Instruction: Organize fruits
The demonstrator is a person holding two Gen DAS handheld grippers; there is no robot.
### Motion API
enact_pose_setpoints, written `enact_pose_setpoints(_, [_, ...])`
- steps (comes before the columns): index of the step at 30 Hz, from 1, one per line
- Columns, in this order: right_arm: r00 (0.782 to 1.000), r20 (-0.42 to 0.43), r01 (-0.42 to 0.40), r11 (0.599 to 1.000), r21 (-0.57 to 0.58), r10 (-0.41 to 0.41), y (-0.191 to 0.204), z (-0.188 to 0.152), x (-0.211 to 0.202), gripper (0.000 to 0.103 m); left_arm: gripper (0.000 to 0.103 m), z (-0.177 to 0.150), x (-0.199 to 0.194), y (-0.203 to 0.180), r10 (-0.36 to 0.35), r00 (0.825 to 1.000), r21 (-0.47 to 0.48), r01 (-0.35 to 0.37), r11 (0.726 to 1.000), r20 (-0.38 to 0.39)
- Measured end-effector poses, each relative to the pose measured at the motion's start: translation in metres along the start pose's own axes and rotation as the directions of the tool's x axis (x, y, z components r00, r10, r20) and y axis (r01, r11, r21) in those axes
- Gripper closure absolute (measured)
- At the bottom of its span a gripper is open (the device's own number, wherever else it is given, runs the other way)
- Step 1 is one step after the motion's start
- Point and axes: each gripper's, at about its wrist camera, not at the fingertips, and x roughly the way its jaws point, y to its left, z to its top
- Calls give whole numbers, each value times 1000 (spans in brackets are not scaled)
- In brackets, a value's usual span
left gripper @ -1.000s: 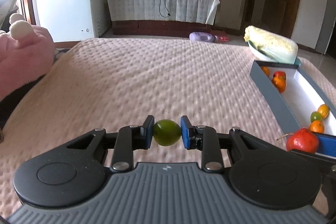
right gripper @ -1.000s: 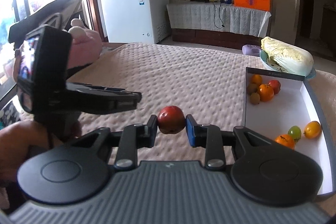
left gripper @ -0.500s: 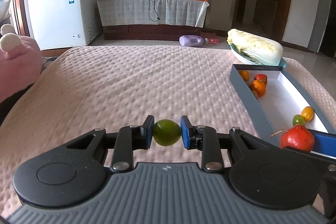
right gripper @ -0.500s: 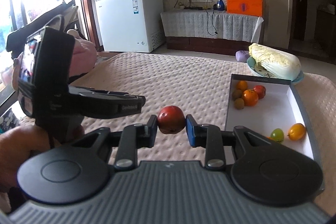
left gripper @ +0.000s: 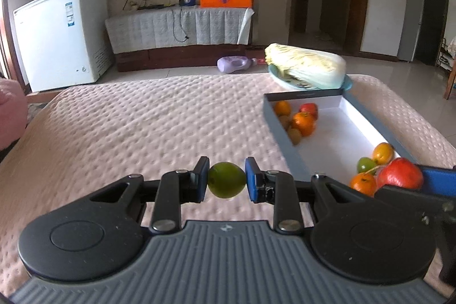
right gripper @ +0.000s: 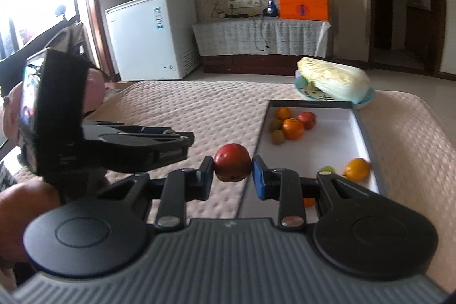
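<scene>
While crosswise in the left tongs (left gripper: pixel 227 180), the lime (left gripper: pixel 226 180) hangs.

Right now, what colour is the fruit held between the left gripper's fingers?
Green; the green fruit shows best in the left wrist view.

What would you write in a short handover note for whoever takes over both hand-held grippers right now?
Left hand-held gripper: shut on a green fruit, above the bedspread.
Right hand-held gripper: shut on a red fruit, near the box's left edge.
Box: one fruit cluster at the far end, a few fruits at the near end.
Done: both fruits picked up.
Left: set both in the box.
</scene>
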Motion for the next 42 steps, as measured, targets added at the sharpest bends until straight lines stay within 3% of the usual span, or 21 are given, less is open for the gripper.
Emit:
enact_pose_setpoints(5, [998,7,56,998,35,-56,-25,2,-2,71,71,6,-4,-17,-43,999,5,43,999,18])
enact_pose_setpoints(16, [976,-147,173,980,97,-158,-64,-11,31,71,70,33,20,-88,-177,984,34,177,984,-8])
enact_pose_setpoints(20, [957,-223,208,974,90,-184,-70,-19,44,69,70,31,32,-103,-170,985,58,172,983,-35])
enact_pose_setpoints(22, [951,-248,214,972,96,-185,-73,-22,46,47,70,29,35,-101,-164,985,56,166,985,-46])
enact_pose_setpoints(23, [950,-245,220,971,95,-192,-73,-22,46,27,69,28,35,-98,-162,986,46,164,985,-50])
enact_pose_setpoints(24, [951,-234,228,969,94,-202,-74,-22,44,20,69,27,36,-94,-161,985,32,163,986,-55])
enact_pose_setpoints(31, [964,-182,219,965,147,-191,-82,-18,25,18,69,17,14,-77,-146,988,36,148,988,-46])
enact_pose_setpoints(34, [970,-148,212,970,117,-194,-79,-16,16,18,48,10,-3,-76,-136,990,52,138,989,-37])
enact_pose_setpoints(38, [971,-112,215,976,43,-209,-73,-17,5,17,36,1,-31,-70,-130,991,22,130,991,-9])
enact_pose_setpoints(42, [969,-83,238,971,35,-235,-79,-20,-13,18,31,-7,-54,-69,-100,995,29,100,995,-11])
